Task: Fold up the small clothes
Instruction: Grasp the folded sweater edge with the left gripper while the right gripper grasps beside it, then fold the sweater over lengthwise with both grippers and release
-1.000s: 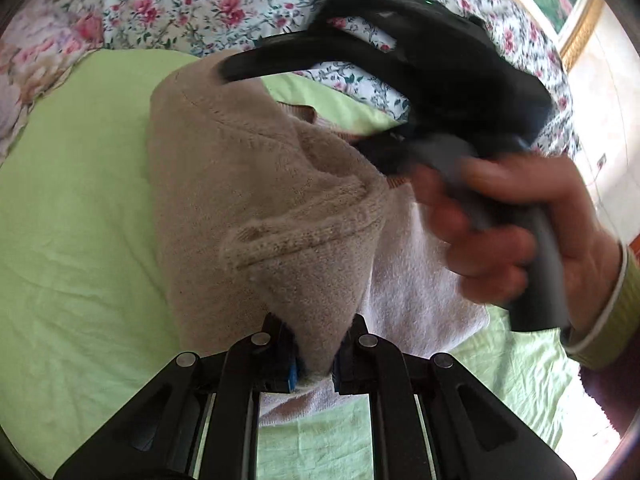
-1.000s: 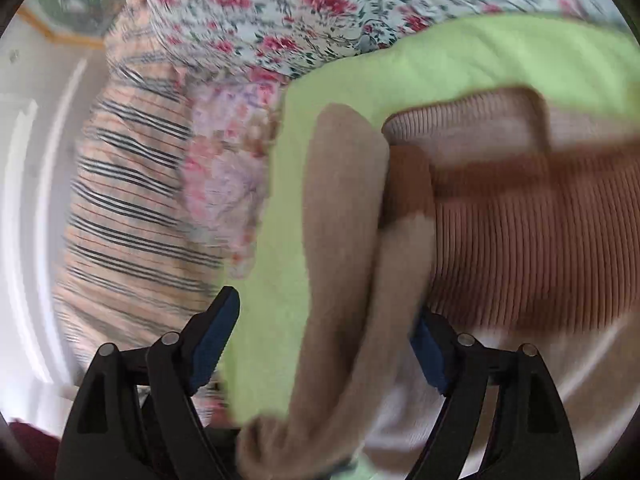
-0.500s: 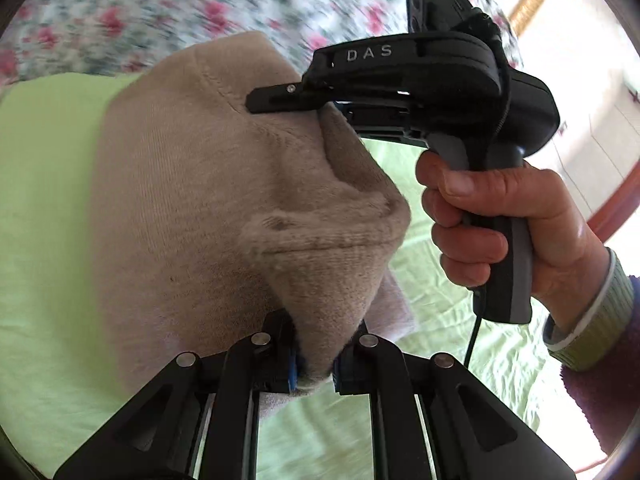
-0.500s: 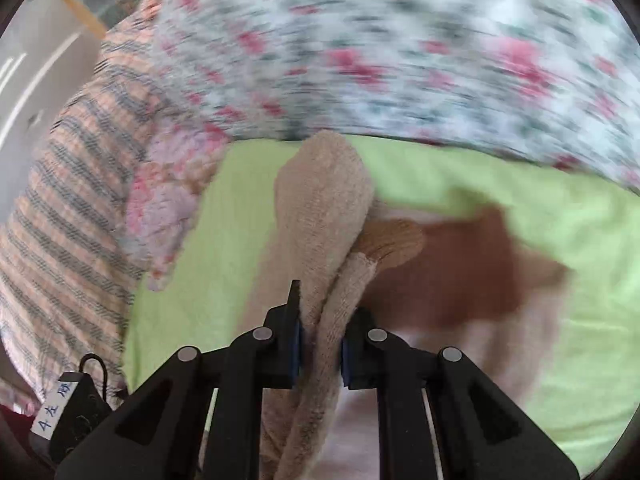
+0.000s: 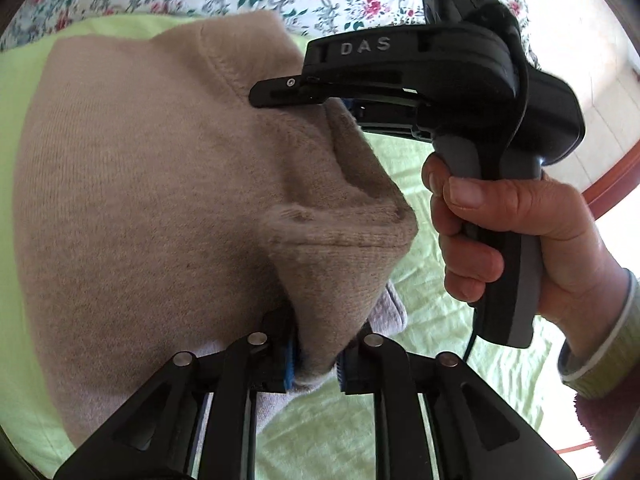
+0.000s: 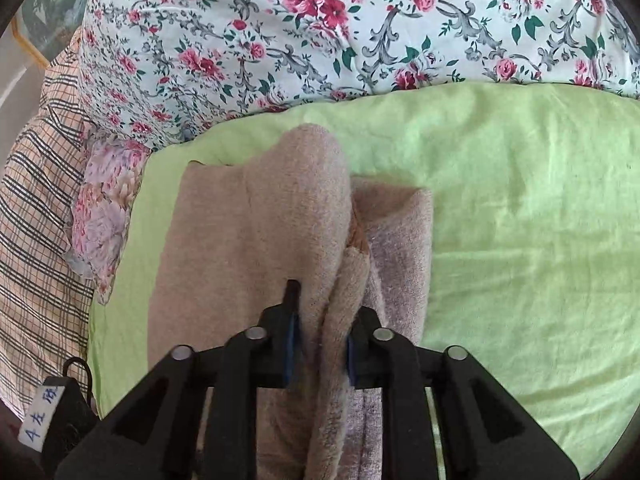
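A beige knit sweater lies folded on the green sheet. My left gripper has a raised fold of the sweater's near edge between its pads; its jaws are opening but still touch the knit. My right gripper straddles a loose double fold of the same sweater. Its jaws are opening too, and the cloth sits slack between them. In the left wrist view the right gripper, held by a hand, reaches over the sweater's far right corner. A sliver of brown ribbing shows in the fold.
A floral quilt is bunched along the far side of the sheet. To its left lie a checked cloth and a small pink floral cloth. Bare green sheet spreads to the right of the sweater.
Both grippers carried the sweater's fold across, covering most of the brown ribbed part. The right gripper went from wide open to pinched on the fold, then widened. The left jaws widened slightly.
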Available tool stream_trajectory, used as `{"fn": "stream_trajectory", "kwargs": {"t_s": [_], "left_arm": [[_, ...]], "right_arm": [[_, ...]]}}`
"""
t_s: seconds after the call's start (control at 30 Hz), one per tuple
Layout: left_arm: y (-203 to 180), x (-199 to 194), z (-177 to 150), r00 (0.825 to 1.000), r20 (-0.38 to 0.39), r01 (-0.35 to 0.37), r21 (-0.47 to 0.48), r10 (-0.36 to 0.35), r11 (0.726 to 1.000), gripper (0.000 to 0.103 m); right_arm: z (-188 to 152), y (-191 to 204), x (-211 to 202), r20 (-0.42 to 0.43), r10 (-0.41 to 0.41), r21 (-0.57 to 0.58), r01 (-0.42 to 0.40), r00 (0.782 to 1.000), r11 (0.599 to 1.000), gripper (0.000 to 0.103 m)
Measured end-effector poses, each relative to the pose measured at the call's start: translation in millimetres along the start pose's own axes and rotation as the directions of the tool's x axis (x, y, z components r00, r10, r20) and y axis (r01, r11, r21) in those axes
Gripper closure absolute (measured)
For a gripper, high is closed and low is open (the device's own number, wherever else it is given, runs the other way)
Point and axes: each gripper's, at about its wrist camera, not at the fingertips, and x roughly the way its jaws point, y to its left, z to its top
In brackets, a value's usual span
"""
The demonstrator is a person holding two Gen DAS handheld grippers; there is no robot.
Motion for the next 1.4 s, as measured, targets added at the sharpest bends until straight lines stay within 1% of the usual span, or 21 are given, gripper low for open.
{"fn": "stream_trajectory", "kwargs": {"t_s": [0.07, 0.1, 0.13, 0.17, 0.23, 0.27, 0.33, 0.4, 0.43, 0.47, 0.57, 0.6, 0.7, 0.77, 0.8, 0.87, 0.93, 1.1, 1.23, 1.33, 1.4], "left_arm": [[9.3, -12.5, -3.1, 1.000, -0.009, 0.024, -0.013, -0.024, 1.000, 0.067], [12.7, -21.0, -5.7, 1.000, -0.006, 0.029, -0.020, -0.029, 0.999, 0.051], [18.4, -34.6, -11.0, 0.999, 0.010, 0.036, -0.032, -0.035, 0.999, 0.041], [24.1, -45.3, -14.4, 0.999, 0.029, 0.040, -0.041, -0.039, 0.998, 0.038], [43.4, -68.9, -20.3, 0.997, 0.065, 0.036, -0.085, -0.030, 0.996, 0.028], [50.4, -76.3, -24.0, 0.996, 0.083, 0.038, -0.110, -0.028, 0.993, 0.027], [78.1, -90.4, -20.7, 0.994, 0.112, 0.027, -0.184, -0.006, 0.983, 0.018], [101.7, -92.0, -14.3, 0.993, 0.116, 0.015, -0.254, 0.015, 0.967, 0.018], [116.1, -80.9, -3.3, 0.994, 0.106, 0.039, -0.303, -0.007, 0.952, 0.018], [130.2, -74.9, 0.8, 0.994, 0.099, 0.074, -0.345, -0.043, 0.936, 0.018], [164.9, -43.1, 8.2, 0.987, 0.042, 0.158, -0.473, -0.157, 0.867, 0.017], [169.4, -32.2, 14.6, 0.982, 0.034, 0.178, -0.483, -0.185, 0.858, 0.016], [169.9, -21.4, 21.2, 0.982, 0.041, 0.183, -0.459, -0.185, 0.869, 0.017], [168.3, -16.6, 25.0, 0.985, 0.046, 0.170, -0.443, -0.167, 0.880, 0.025], [167.4, -16.0, 26.3, 0.987, 0.045, 0.160, -0.433, -0.156, 0.887, 0.031], [164.3, -20.7, 26.5, 0.987, 0.054, 0.157, -0.415, -0.148, 0.896, 0.042], [158.4, -37.9, 20.4, 0.984, 0.078, 0.180, -0.389, -0.162, 0.904, 0.052], [151.3, -114.7, -10.3, 0.969, 0.188, 0.215, -0.305, -0.163, 0.928, 0.054], [167.1, -176.8, -59.5, 0.969, 0.219, 0.176, -0.300, -0.112, 0.938, 0.054], [184.2, -198.7, -94.4, 0.978, 0.205, 0.118, -0.337, -0.050, 0.934, 0.054], [203.2, -203.2, -120.3, 0.984, 0.178, 0.079, -0.394, -0.008, 0.916, 0.054]], "right_arm": [[-4.7, 0.1, -5.1, 0.008, -0.049, -0.002, 0.049, 0.999, 0.999, 0.056], [-8.4, -1.9, -9.7, 0.015, -0.064, 0.006, 0.064, 0.998, 0.998, 0.052], [-12.5, -4.9, -13.6, 0.021, -0.062, 0.020, 0.062, 0.998, 0.998, 0.041], [-16.9, -9.7, -18.2, 0.028, -0.048, 0.042, 0.047, 0.998, 0.998, 0.029], [-26.1, -20.9, -25.6, 0.043, 0.000, 0.087, -0.004, 0.999, 0.996, 0.021], [-28.9, -24.1, -25.9, 0.042, 0.017, 0.101, -0.022, 0.999, 0.995, 0.020], [-35.1, -33.5, -22.1, 0.024, 0.047, 0.145, -0.050, 0.999, 0.988, 0.020], [-40.2, -38.9, -16.5, 0.013, 0.073, 0.182, -0.074, 0.997, 0.981, 0.020], [-43.2, -41.3, -12.1, 0.008, 0.099, 0.205, -0.098, 0.995, 0.974, 0.020], [-46.6, -43.3, -7.1, -0.002, 0.130, 0.231, -0.126, 0.991, 0.965, 0.020], [-58.1, -46.1, 10.7, -0.036, 0.205, 0.311, -0.184, 0.978, 0.932, 0.020], [-61.5, -44.4, 14.1, -0.034, 0.209, 0.317, -0.188, 0.977, 0.930, 0.020], [-65.5, -33.8, 16.9, -0.029, 0.176, 0.287, -0.160, 0.984, 0.944, 0.024], [-67.4, -31.2, 21.2, -0.056, 0.168, 0.302, -0.144, 0.984, 0.942, 0.048], [-67.0, -31.2, 20.4, -0.056, 0.167, 0.307, -0.142, 0.984, 0.941, 0.051], [-67.5, -30.0, 13.9, -0.042, 0.181, 0.310, -0.159, 0.983, 0.937, 0.064], [-69.6, -21.1, 1.6, -0.021, 0.228, 0.309, -0.211, 0.973, 0.928, 0.069], [-86.0, 32.1, -16.0, -0.010, 0.321, 0.226, -0.310, 0.947, 0.923, 0.070], [-114.1, 91.5, -0.9, -0.031, 0.405, 0.150, -0.396, 0.914, 0.906, 0.070], [-138.2, 127.4, 29.1, -0.089, 0.418, 0.109, -0.408, 0.904, 0.906, 0.070], [-152.4, 140.7, 51.2, -0.142, 0.397, 0.096, -0.387, 0.907, 0.917, 0.070]]}}
